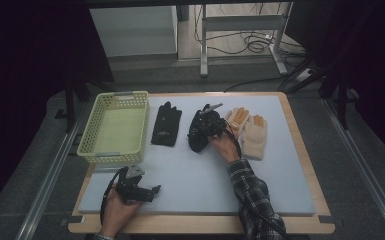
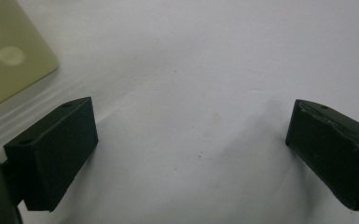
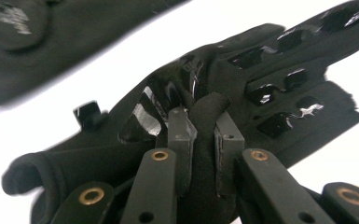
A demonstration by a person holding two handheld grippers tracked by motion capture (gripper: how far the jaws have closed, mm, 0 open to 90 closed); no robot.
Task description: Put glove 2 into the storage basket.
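No text or label is readable anywhere (glove markings too blurred).

Yellow-green perforated basket (image 1: 114,129) at tabletop (image 1: 190,180) left; second black glove (image 1: 166,125) beside it; beige glove pair (image 1: 249,132) at right.

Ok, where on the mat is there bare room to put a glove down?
The front of the mat, between the left claw and the sleeve. The back row is crowded: basket, black gloves, tan gloves.

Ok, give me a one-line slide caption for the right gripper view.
Right tool shut on a pinched fold of the black glove lying on the white mat.
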